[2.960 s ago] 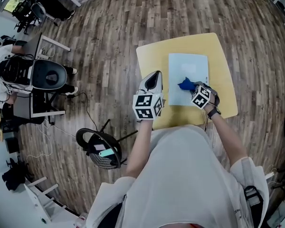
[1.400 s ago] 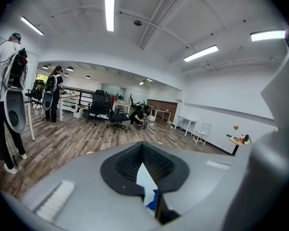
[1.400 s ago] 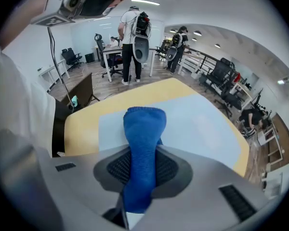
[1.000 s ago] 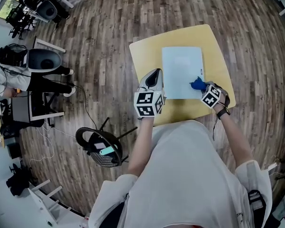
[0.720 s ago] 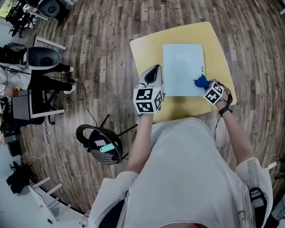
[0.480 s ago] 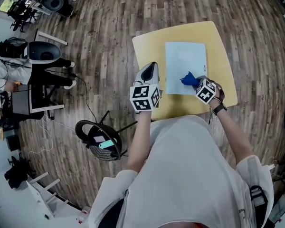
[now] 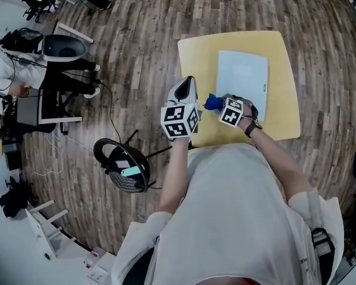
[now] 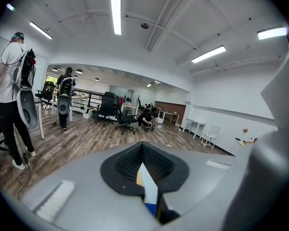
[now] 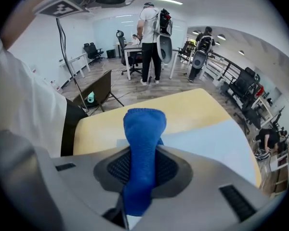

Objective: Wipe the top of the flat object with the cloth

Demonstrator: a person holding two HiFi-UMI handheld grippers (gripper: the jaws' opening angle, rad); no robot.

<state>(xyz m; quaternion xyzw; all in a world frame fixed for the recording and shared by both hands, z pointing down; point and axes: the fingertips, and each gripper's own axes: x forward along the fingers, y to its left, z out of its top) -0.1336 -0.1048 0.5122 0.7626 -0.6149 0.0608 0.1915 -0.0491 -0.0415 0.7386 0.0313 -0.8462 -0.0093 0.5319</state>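
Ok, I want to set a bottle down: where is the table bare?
Bare yellow table shows right of the flat sheet and beyond its far edge. The near left corner is crowded: the right gripper with the blue cloth and the left gripper are there.

Right gripper [image 7: 221, 107] with blue cloth [image 7: 211, 103] swings left past pale blue flat sheet's [image 7: 243, 82] left edge, now near left gripper [image 7: 188, 86].

A yellow table [image 7: 193, 58] is seen on a wood floor [image 7: 136, 28]. A black chair [image 7: 110, 159] is set near the table's corner (a small teal thing [image 7: 130, 171] is laid on its seat). A desk [image 7: 53, 108] and a person [image 7: 3, 64] are seen far off at the left. Long lights [image 8: 116, 13] are lit on the ceiling.
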